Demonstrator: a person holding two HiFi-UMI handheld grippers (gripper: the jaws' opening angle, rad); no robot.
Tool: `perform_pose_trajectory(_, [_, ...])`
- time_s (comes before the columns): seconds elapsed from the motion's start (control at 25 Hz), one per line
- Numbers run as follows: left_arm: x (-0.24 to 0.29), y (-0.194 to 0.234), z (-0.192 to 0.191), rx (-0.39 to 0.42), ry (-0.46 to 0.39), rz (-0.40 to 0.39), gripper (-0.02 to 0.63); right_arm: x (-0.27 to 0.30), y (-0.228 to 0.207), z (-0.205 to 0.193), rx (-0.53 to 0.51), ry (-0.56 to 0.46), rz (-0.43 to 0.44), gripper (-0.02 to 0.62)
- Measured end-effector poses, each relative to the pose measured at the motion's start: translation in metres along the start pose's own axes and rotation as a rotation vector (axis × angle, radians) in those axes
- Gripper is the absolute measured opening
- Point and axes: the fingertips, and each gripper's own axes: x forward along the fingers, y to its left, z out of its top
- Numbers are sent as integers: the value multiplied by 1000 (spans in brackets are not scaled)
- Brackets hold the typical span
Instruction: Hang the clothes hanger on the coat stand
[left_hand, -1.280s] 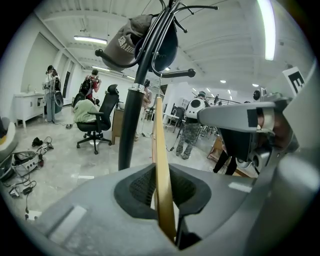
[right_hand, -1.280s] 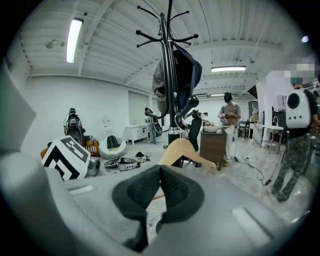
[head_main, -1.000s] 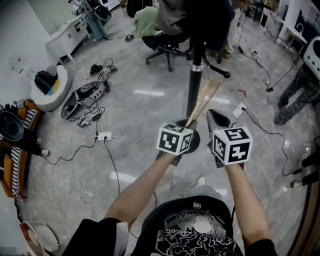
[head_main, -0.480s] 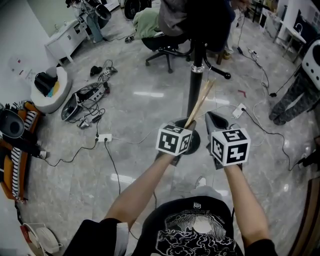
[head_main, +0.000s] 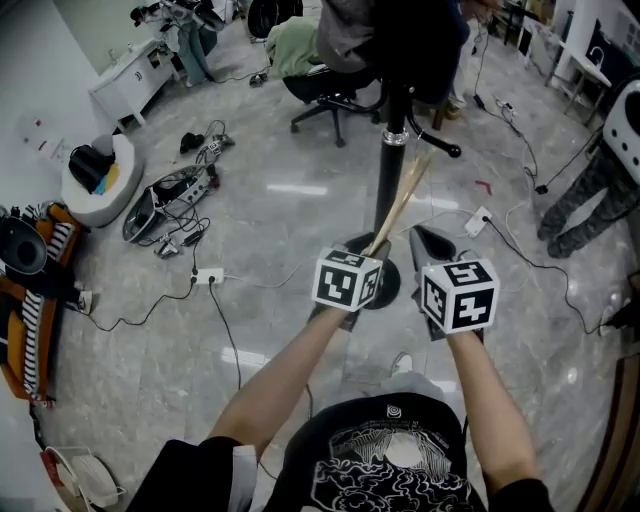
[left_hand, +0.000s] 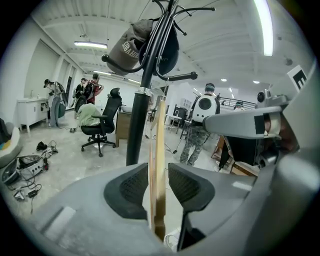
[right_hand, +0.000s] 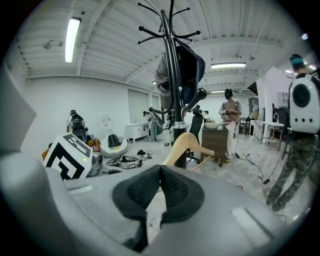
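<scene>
As the left gripper (left_hand: 160, 186) had just been opening its jaws, we found the wooden clothes hanger (left_hand: 159, 145) standing edge-on between the pads with a sliver of gap on either side, so neither pad pressed on it. It rose from the jaws just beside the black pole of the coat stand (left_hand: 142, 100), on the side away from the office chair. We judged this to be the release. If the hook already sat on a peg of the coat stand, the task was all but done; if not, the hanger had nothing to keep it up.

The left gripper view gave us only the thin edge of the hanger and lost its top against the coat stand's lower arms. The right gripper view showed what that one could not: the curved shoulder and the crossbar, broadside, in front of the pole. Neither view, nor the head view, showed us the hook. The right gripper (right_hand: 160, 172) sat with its jaws closed together on nothing, a little aside from the coat stand.
</scene>
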Motion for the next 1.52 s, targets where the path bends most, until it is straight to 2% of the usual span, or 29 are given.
perform_pose_trajectory(0.24, [-7, -2, 1, 9, -7, -2, 107, -3, 4, 0, 0, -5, -1, 0])
perform_pose_trajectory(0.96, [-50, -40, 39, 42, -104, 27, 104, -34, 12, -3, 19, -35, 3, 0])
perform_pose_trajectory(1.2, [-66, -63, 49, 51, -144, 8, 104, -53, 14, -5, 19, -52, -10, 0])
perform_pose_trajectory(1.52, [-76, -86, 52, 72, -152, -10, 98, -71, 18, 1, 17, -69, -27, 0])
